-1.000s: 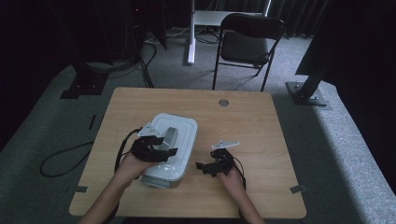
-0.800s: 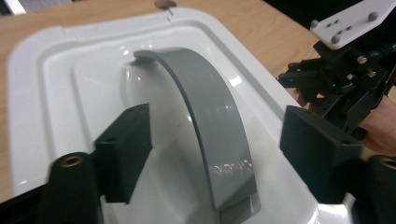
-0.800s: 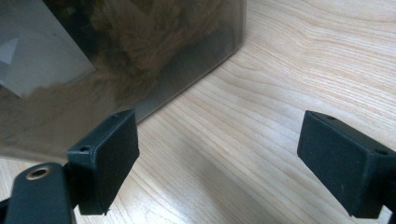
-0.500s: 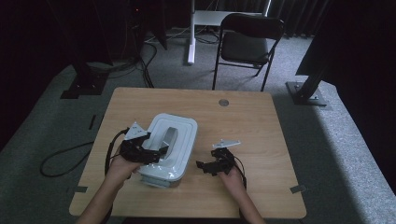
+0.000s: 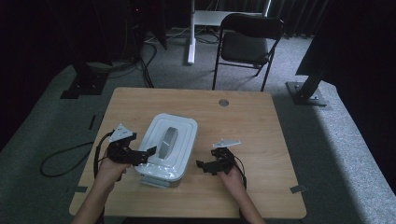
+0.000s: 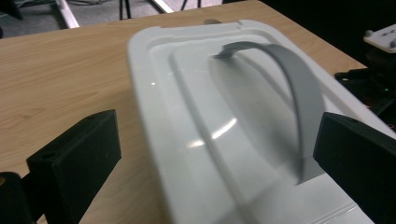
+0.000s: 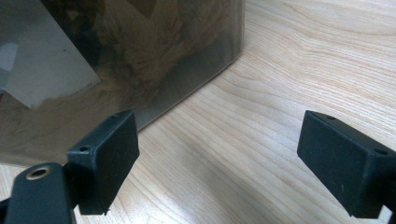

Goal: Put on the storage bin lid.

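White rectangular plastic storage box (image 5: 167, 147) sits left of centre on the light wooden worktop (image 5: 243, 116), lid on, long axis running away from the person and tilted slightly to the right. Grey strap handle (image 5: 168, 139) lies along that same axis down the lid's middle.

Left gripper (image 5: 148, 151) at the box's near-left edge; jaws have just been opening and stand wide apart, nothing pressed between them. In the left gripper view the box lid (image 6: 224, 121) and grey handle (image 6: 294, 88) lie ahead, between the spread jaws and untouched.

Right gripper (image 5: 201, 165) rests just right of the box's near-right corner, jaws spread, empty. Right gripper view: the smoky translucent box wall (image 7: 140, 60) ahead-left, something tan and fuzzy inside, contents unclear.

Judgement: both grippers flank the near short end; the left is nearer the lid, so a grasp at the handle would reach forward and inward along the long axis.
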`<state>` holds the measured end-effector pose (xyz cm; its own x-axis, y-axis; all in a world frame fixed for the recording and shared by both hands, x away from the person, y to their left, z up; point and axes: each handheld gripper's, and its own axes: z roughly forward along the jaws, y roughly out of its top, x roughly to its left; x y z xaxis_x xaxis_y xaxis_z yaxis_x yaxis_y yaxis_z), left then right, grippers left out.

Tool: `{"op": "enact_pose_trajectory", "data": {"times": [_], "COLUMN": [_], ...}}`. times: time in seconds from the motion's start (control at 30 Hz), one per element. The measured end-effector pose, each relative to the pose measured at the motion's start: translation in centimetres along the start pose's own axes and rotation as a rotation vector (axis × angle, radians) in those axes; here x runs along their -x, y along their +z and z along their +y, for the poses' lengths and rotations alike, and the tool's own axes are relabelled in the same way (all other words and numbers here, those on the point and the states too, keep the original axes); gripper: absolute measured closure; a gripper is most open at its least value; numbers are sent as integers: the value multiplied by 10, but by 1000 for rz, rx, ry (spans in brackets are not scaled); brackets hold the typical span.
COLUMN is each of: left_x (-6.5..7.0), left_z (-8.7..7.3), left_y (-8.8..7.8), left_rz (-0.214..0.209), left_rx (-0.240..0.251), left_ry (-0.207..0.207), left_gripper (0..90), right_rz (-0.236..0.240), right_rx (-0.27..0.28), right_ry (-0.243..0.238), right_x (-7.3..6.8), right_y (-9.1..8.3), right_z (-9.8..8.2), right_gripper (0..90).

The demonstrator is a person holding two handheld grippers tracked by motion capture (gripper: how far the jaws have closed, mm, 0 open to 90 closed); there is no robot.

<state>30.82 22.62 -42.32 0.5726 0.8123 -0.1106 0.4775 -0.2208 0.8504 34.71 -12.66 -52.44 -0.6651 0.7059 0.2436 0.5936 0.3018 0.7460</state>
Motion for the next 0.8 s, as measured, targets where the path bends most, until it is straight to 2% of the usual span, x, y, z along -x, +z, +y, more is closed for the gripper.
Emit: {"op": "enact_pose_trajectory", "data": {"times": [0.13,0.2,0.37,0.43,0.53,0.7,0.8], "left_x": [-11,-16,-33,-39,-48,-60,-65], "left_z": [-5,-9,-18,-23,-30,-38,-42], "left_y": [-6,-7,-6,-5,-3,-4,-3], "left_rz": [21,45,68,96,117,142,186], "left_rx": [18,20,17,10,4,21,11], "left_ry": [-23,-29,-86,-91,-115,-163,-167], "left_gripper": [17,17,17,17,17,17,17], "right_rz": [-11,-14,-13,-18,-20,-19,-20], "right_rx": [4,7,7,7,7,3,2], "right_ry": [-2,-2,-2,-3,0,3,3], "right_x": [1,2,2,3,4,5,5], "right_y": [-1,-1,0,0,0,0,0], "right_z": [0,0,-2,-3,-4,-5,-5], "right_gripper": [121,120,121,121,121,121,121]}}
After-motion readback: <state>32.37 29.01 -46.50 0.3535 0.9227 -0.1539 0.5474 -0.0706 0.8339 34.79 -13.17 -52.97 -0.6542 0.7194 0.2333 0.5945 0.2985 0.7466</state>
